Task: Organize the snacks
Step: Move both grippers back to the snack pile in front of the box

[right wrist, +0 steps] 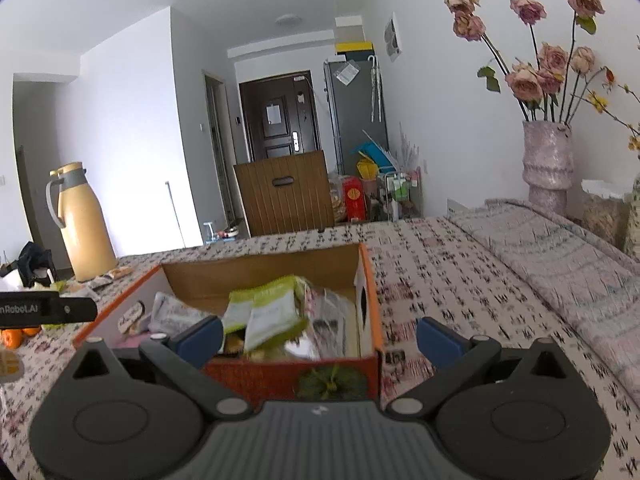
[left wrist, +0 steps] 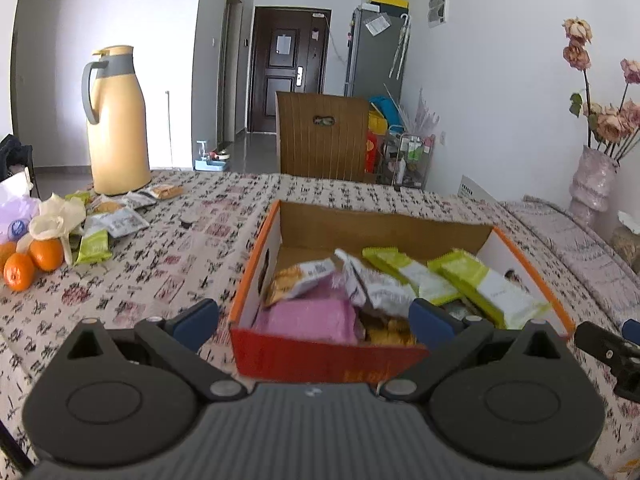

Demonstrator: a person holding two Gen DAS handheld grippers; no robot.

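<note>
On the patterned tablecloth (left wrist: 168, 264), near the middle of the table, sits an open cardboard box (left wrist: 256, 280) with orange rims, already holding a jumble of snack packets: green-and-white packets (left wrist: 480, 280) on its right side, a pink packet (left wrist: 308, 320) at the near left, and a biscuit packet (left wrist: 298, 280) just behind the pink one. The left gripper (left wrist: 314, 316) hangs at the box's near wall with its blue-padded fingers (left wrist: 198, 322) spread wide and nothing between them. The right gripper (right wrist: 320, 334) is likewise wide open and empty, hovering at the near right corner of the box (right wrist: 368, 292), one blue pad over the box's contents and the other out over the cloth. Far to the left lie more loose snack packets (left wrist: 116, 220), one green packet (left wrist: 94, 246) beside some oranges (left wrist: 32, 264). Behind them stands a yellow thermos jug (left wrist: 116, 120). At the far right, a pink vase (right wrist: 548, 164) holds dried roses (right wrist: 536, 72).
</note>
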